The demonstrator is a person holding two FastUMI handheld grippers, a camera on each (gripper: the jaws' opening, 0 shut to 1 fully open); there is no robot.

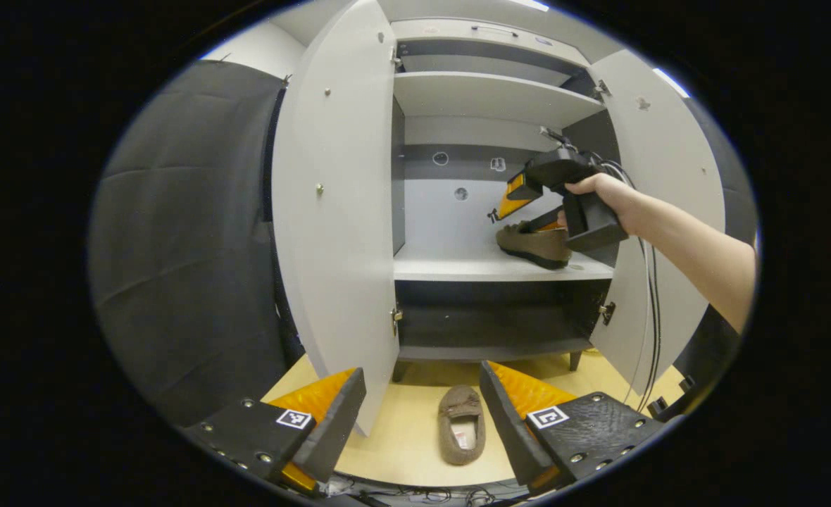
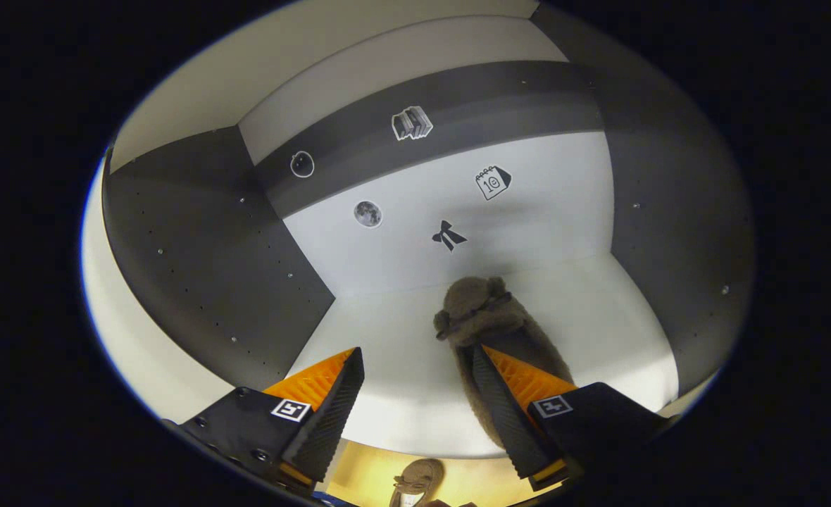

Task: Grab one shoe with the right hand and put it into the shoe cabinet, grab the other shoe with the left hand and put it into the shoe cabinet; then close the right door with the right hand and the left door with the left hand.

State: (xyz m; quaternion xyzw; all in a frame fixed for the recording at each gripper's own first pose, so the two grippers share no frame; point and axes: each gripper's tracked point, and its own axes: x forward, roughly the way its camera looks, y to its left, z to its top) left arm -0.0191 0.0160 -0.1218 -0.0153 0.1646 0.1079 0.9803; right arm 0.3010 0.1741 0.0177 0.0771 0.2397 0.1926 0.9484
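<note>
From my left gripper (image 1: pixel 422 415) view I see the whole shoe cabinet (image 1: pixel 489 95) standing open, with its left door (image 1: pixel 334 211) swung out toward me and its right door (image 1: pixel 658 211) swung out on the far right. My left fingers stand wide apart with nothing between them, hanging above the pale floor (image 1: pixel 401 436). Ahead of them on the floor, in front of the cabinet, lies one brown shoe (image 1: pixel 462 424), toe pointing toward the cabinet. Farther off, my other hand (image 1: pixel 602 189) holds the right gripper (image 1: pixel 510 204) inside the middle compartment, over a second brown shoe (image 1: pixel 535 243) that rests on the right part of the middle shelf (image 1: pixel 458 267).

The right gripper (image 2: pixel 419 405) view gives what the first cannot: the inside of that compartment up close. Its fingers are spread apart. The shoe on the shelf (image 2: pixel 482 317) sits flat on the white board, toe toward the back panel; the right-hand finger (image 2: pixel 503 408) overlaps its heel end, and I cannot tell whether it touches. On the back panel I count five small stickers (image 2: pixel 412 123). Below the shelf edge, the floor shoe peeks in again.

Count: two shoes, two doors, both open, two grippers, one cabinet.
</note>
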